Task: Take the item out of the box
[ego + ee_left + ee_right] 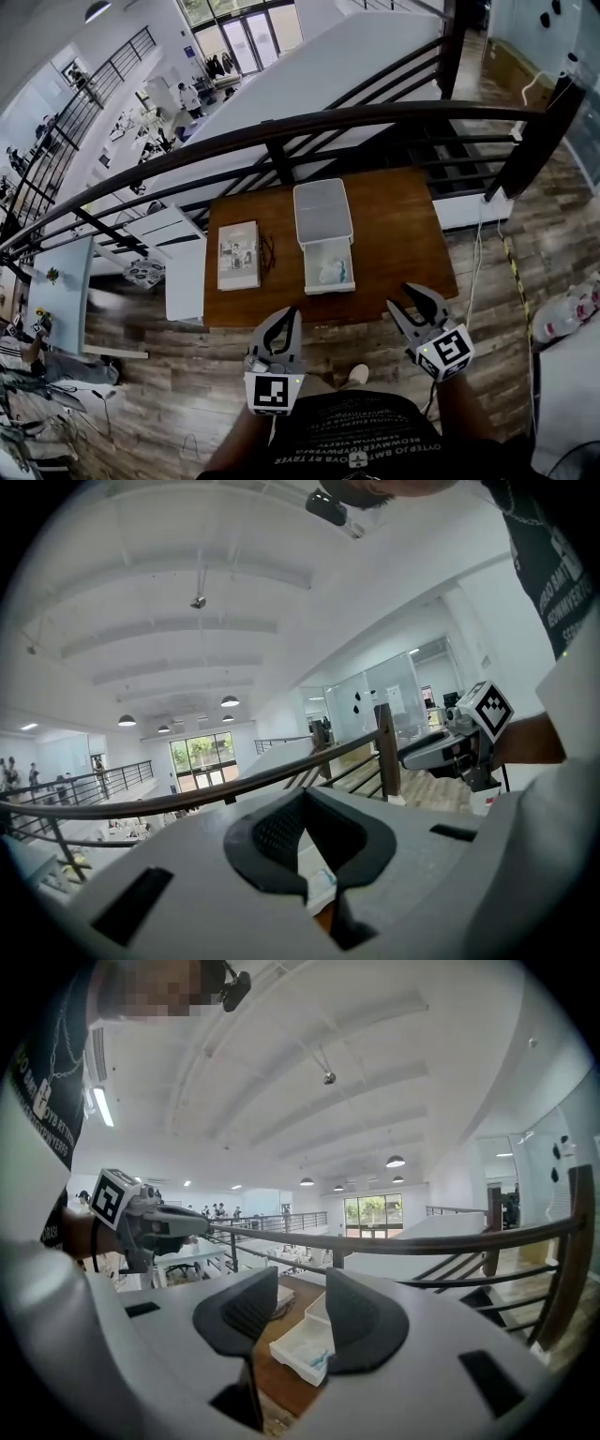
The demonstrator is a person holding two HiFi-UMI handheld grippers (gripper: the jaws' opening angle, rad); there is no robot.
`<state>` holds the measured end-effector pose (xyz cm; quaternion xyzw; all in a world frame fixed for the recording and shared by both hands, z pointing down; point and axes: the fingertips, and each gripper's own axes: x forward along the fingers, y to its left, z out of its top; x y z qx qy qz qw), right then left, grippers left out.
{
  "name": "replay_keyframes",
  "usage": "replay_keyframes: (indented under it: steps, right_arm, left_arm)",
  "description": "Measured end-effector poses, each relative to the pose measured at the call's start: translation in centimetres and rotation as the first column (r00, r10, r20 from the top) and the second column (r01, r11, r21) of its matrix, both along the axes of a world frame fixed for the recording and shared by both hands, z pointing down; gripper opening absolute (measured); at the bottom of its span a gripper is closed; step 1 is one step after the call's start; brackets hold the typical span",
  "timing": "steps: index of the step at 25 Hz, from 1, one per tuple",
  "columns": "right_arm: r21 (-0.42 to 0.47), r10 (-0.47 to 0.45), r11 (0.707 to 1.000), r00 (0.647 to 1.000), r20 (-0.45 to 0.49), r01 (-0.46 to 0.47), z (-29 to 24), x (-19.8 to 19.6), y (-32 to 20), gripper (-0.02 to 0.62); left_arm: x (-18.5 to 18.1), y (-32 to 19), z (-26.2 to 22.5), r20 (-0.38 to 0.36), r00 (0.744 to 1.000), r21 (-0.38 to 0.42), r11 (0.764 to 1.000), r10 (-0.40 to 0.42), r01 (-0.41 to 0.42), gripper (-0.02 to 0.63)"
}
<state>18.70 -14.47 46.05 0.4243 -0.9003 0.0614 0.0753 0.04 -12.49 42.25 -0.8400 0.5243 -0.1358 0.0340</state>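
Left gripper [279, 326] and right gripper [412, 305] both released, nothing between jaws, short of the table [403, 234]. Item [330, 271] lies in the open white box [328, 290], ahead and between them. Box's long axis runs away from the person; neither gripper is clearly nearer.

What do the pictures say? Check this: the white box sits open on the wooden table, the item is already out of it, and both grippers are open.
Wrong on the item: the head view shows it lying inside the open white box on the wooden table, not out of it. The left gripper and right gripper are both open.
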Motion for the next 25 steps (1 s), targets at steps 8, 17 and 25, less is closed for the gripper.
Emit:
replay_keyframes:
  steps: [8,17,25]
  right_arm:
    - [-0.044,-0.007,0.999,1.000,0.000,0.007,2.0,0.8,-0.9,0.158]
    - [-0.098,0.008,0.995,1.000,-0.019,-0.010,4.2,0.2,-4.4,0.158]
    - [-0.143,-0.011,0.990,0.999,-0.036,0.005,6.7,-2.9,-8.8,0.158]
  left_arm:
    - [1.3,-1.7,0.3,0.006,1.000,-0.017,1.000,-0.007,0.007,0.006]
    - [1.1,-5.6,0.6,-0.024,1.000,0.000,1.000,0.020,-0.020,0.006]
    - [-1.0,-10.7,1.4,-0.023,0.999,-0.005,1.000,0.031,-0.031,0.006]
